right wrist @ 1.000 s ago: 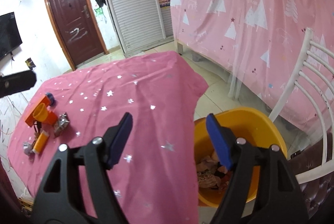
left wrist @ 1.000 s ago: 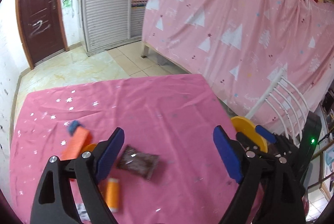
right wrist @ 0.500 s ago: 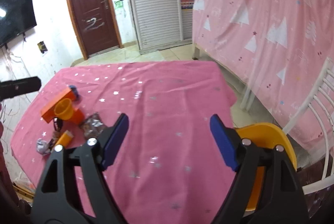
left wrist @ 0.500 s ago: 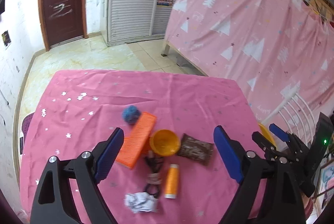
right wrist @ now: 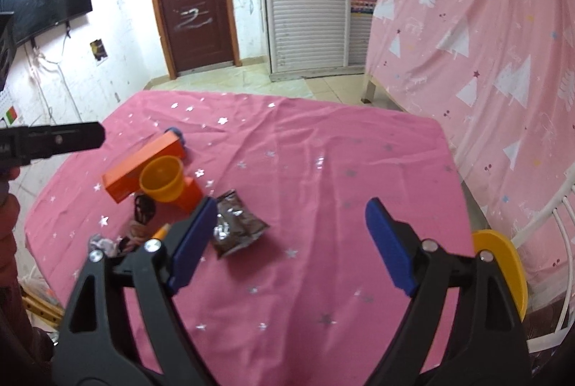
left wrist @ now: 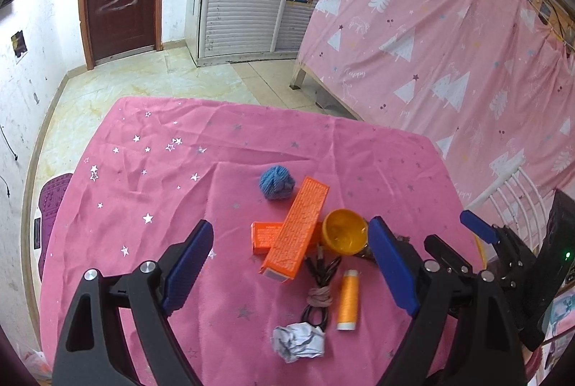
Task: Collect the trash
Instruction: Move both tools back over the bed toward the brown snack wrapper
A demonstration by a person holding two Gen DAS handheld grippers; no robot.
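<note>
A pink-clothed table (left wrist: 151,177) holds a pile of items. A crumpled white paper ball (left wrist: 298,342) lies nearest, under my open, empty left gripper (left wrist: 291,263). A brown foil wrapper (right wrist: 235,228) lies just right of my open, empty right gripper's left finger (right wrist: 190,242); the right gripper (right wrist: 291,247) hovers over the table's right part. The paper ball also shows in the right wrist view (right wrist: 102,242). A yellow bin (right wrist: 503,263) stands off the table's right edge. The right gripper also shows in the left wrist view (left wrist: 481,235).
Two orange boxes (left wrist: 298,231), an orange cup (left wrist: 344,237), a blue yarn ball (left wrist: 276,183), an orange thread spool (left wrist: 348,299) and a black cable (left wrist: 320,292) lie in the pile. A white chair (right wrist: 553,224) and pink curtain (right wrist: 485,44) are to the right.
Both grippers swung left, away from the yellow bin. The pile now sits under the left gripper, and the wrapper lies by the right gripper's left finger. Both stayed open.
</note>
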